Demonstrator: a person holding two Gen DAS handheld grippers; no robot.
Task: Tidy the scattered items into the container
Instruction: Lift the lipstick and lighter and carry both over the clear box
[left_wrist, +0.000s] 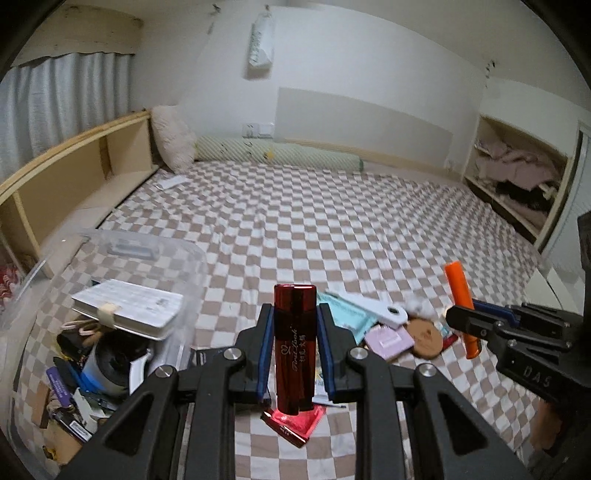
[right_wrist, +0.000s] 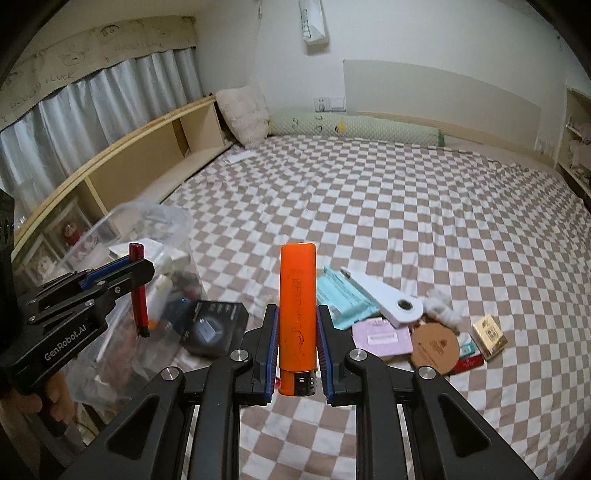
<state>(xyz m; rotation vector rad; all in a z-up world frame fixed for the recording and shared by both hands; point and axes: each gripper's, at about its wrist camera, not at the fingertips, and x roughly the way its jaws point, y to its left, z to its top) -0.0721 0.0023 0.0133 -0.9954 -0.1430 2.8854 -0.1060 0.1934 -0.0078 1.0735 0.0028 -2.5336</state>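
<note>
Your left gripper (left_wrist: 294, 345) pinches a red lighter (left_wrist: 294, 332), your right gripper (right_wrist: 297, 341) an orange lighter (right_wrist: 297, 317); the bin's (left_wrist: 184, 258) contents blur.

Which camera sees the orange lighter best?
The right wrist view. The orange lighter stands upright, front and centre, held in the right gripper, shown from its top to the metal end. In the left wrist view it is small at the right edge, and a gripper finger crosses its middle.
</note>
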